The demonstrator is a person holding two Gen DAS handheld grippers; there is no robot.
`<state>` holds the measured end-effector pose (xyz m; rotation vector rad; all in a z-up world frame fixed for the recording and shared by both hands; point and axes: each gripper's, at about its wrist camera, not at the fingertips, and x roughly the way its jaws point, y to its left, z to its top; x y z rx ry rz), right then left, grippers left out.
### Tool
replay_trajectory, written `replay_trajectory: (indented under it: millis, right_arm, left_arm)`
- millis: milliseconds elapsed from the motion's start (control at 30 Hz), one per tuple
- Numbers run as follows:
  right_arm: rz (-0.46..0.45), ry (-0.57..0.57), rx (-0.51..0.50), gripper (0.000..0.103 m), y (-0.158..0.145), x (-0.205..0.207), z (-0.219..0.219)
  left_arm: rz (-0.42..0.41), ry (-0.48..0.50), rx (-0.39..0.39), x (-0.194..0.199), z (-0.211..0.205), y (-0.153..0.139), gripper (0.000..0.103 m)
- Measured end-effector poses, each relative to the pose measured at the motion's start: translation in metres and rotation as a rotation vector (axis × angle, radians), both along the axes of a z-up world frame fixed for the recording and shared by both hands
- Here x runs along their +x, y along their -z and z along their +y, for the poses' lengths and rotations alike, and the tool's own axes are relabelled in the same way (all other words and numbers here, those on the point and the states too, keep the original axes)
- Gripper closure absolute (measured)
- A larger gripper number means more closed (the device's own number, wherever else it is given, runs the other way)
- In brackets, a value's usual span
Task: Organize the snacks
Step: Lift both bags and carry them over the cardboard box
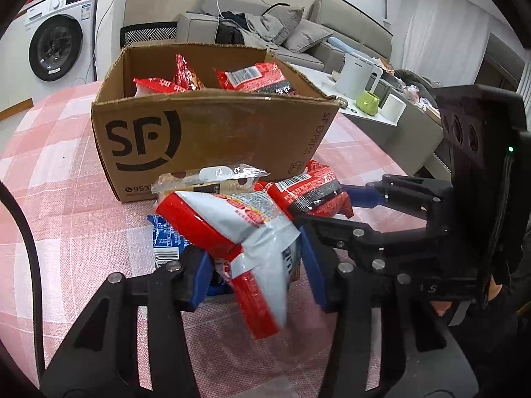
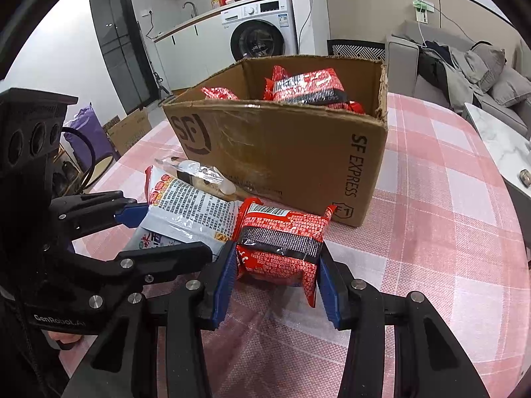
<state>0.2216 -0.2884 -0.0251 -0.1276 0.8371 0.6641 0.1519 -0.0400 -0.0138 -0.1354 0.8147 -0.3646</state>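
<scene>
A corrugated cardboard box (image 2: pixel 282 152), open-topped with a ragged torn rim and a black logo printed on its near wall, stands on the tabletop (image 2: pixel 441 205), which is covered in a pink-and-white checked cloth. Inside it lie several crinkly red foil snack packs (image 2: pixel 308 88).

Just in front of the box's near wall is a small heap of loose snacks. The left gripper (image 1: pixel 255 272), black with blue padded fingers, has its jaws clenched on the near end of a puffy white-and-red bag (image 1: pixel 232 229); the bag's glossy film is pinched into folds where the pads press it. Beneath that bag lies a blue packet (image 1: pixel 166 242), flat on the cloth. On the far side of the white bag, touching the box wall, rests a clear plastic-wrapped snack (image 1: pixel 212 177).

To the right of the heap, the right gripper (image 2: pixel 275 285) has its jaws grasping a plump red foil pack (image 2: pixel 282 245) with a black band of print across its middle; the blue pads press against both short sides, and the pack sits near the box's right front corner.
</scene>
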Motion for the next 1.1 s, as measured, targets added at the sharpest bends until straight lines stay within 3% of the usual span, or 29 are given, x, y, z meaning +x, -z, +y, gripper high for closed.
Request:
replay_trajectory:
  millis: [900,1033,1100]
  right_arm:
    - [-0.096,0.024,0.08,0.057,-0.044,-0.018,-0.027]
    - [-0.104,0.032,0.087,0.057,-0.048,-0.017,-0.03]
    - [-0.106,0.035,0.089,0.057,-0.05,-0.019,-0.03]
  left_arm:
    - [-0.129,-0.026,-0.101,-0.035,0.04,-0.063,0.061]
    - [-0.19,-0.069,0.043,-0.049,0.036,-0.076,0.061]
    - [-0.18,-0.044,-0.008,-0.05,0.041,-0.08,0.061]
